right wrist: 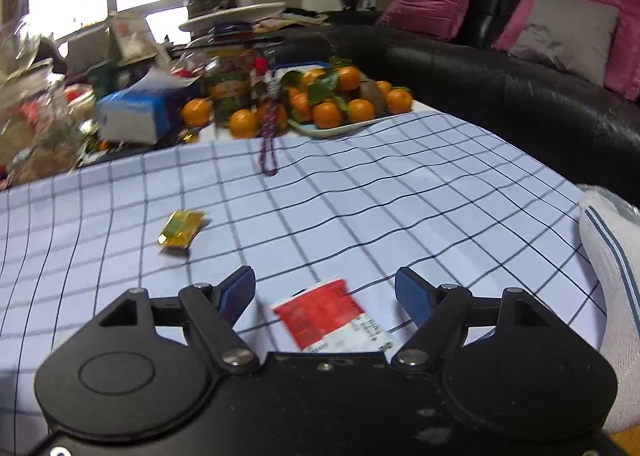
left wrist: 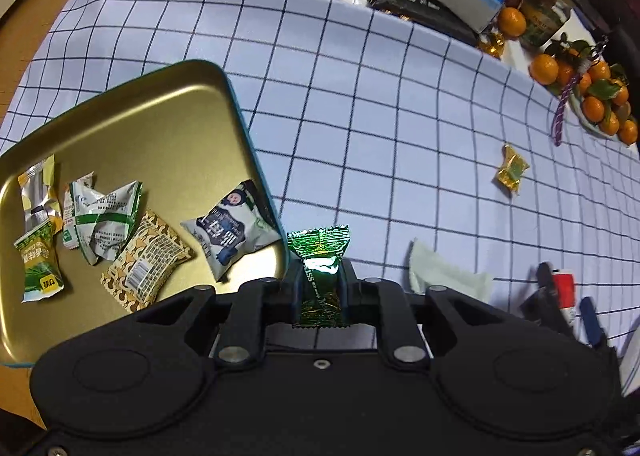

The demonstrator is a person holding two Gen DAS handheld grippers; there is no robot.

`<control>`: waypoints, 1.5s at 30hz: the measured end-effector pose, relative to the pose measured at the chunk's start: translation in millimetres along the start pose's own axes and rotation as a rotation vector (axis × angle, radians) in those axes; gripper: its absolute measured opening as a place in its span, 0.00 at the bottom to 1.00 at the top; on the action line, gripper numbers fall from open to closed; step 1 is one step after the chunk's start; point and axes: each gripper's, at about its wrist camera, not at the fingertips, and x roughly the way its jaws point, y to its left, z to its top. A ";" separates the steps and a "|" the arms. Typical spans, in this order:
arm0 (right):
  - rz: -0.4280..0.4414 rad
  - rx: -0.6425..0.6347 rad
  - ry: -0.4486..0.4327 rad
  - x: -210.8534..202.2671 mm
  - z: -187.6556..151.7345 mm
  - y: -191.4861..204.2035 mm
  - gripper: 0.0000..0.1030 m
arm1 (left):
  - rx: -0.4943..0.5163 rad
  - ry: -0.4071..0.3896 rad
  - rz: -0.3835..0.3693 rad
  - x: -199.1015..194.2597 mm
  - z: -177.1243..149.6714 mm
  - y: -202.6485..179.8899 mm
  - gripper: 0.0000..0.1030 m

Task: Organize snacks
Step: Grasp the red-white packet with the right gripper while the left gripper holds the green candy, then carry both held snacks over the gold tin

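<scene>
Left gripper (left wrist: pixel 320 276) clamped tight on green candy (left wrist: pixel 319 256), just beside tin tray (left wrist: pixel 236 104) edge; right gripper (right wrist: pixel 325 292) fingers wide apart — red packet (right wrist: pixel 320 312) lying between, untouched, on checked desk (right wrist: pixel 400 196).

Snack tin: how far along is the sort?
Done: five packets already lie in the tin. In hand: the left tongs are shut on a green candy beside the tin's rim, not yet over it. Left: the red packet between the open right tongs, pads not touching it, and the yellow candy on the cloth.
</scene>
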 end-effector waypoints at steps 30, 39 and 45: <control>0.099 0.204 0.103 -14.2 24.5 -19.1 0.35 | -0.176 -0.217 0.074 -54.6 18.6 71.0 0.23; 0.290 0.244 0.028 -50.2 63.3 29.9 0.35 | -0.413 -0.265 0.256 -66.7 12.1 139.1 0.23; 0.434 0.213 0.002 -77.7 76.3 72.4 0.35 | -0.517 -0.253 0.327 -65.4 8.6 163.2 0.23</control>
